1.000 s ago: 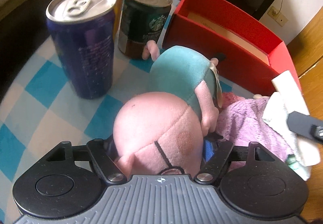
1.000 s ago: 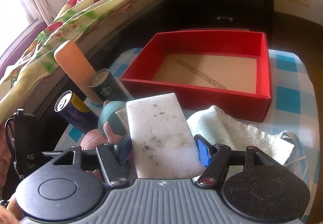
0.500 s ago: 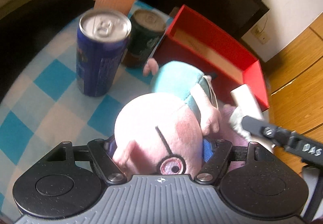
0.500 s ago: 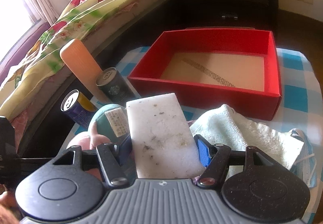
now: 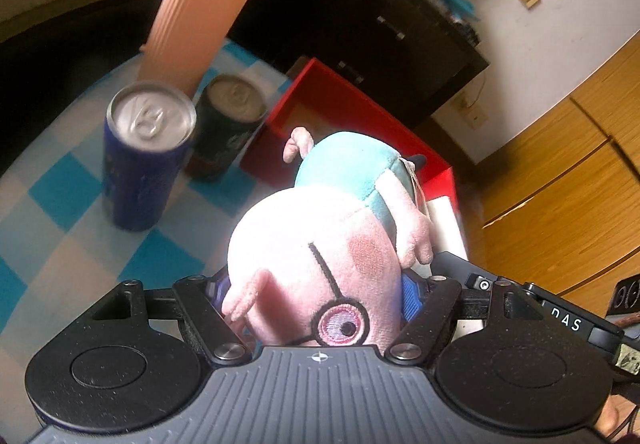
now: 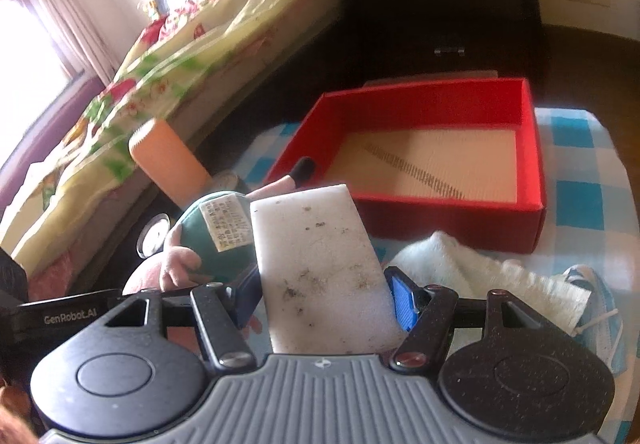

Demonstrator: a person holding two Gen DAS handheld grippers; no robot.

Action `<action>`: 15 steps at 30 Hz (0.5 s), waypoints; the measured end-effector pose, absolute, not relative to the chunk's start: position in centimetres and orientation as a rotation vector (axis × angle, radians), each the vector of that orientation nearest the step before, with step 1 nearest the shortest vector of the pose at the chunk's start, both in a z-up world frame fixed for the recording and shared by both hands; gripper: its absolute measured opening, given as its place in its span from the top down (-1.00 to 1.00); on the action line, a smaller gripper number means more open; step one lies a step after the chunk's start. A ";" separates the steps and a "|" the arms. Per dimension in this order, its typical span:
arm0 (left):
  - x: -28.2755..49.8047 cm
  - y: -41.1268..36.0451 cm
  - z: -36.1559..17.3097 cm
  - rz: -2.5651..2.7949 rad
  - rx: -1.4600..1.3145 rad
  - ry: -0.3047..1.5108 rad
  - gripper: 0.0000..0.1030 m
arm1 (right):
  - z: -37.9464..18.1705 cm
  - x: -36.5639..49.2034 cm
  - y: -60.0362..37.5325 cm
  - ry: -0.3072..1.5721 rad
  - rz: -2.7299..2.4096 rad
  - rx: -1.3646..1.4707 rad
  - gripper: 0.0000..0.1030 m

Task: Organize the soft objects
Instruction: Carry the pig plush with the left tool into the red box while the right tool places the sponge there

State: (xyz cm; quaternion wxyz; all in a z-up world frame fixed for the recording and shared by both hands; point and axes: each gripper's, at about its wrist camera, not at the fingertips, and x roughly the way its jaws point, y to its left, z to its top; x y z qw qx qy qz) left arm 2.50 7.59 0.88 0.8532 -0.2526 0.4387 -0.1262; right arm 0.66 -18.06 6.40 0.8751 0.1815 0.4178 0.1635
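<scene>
The left claw (image 5: pixel 316 300) pinches the pink pig toy (image 5: pixel 320 256) near the red box (image 6: pixel 532 148), and the right claw (image 6: pixel 324 304) pinches the white sponge (image 6: pixel 320 268) there too.

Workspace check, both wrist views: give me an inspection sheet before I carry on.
Surface: blue and white checked tablecloth, partly covered.
Job's things: pink plush toy in the left tongs; white sponge, speckled with dirt, in the right tongs; pale towel lying in front of the red box, which shows nothing inside.
Clutter: blue can, dark can and ribbed orange bottle upright at the table edge; blue item with a white cord beside the towel.
Grippers: left tongs shut on the toy; right tongs shut on the sponge.
Cables: nothing seen.
Surroundings: bed with floral cover, dark drawer chest, wooden floor.
</scene>
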 end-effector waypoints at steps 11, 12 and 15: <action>4.0 6.2 3.2 -0.304 -0.569 0.837 -0.42 | 8.9 0.7 -19.3 0.757 0.344 0.463 0.15; 4.2 6.1 3.4 -0.305 -0.569 0.828 -0.42 | 9.0 0.8 -19.4 0.749 0.342 0.470 0.15; 5.1 5.6 3.9 -0.300 -0.568 0.806 -0.42 | 9.5 1.3 -20.0 0.724 0.335 0.501 0.15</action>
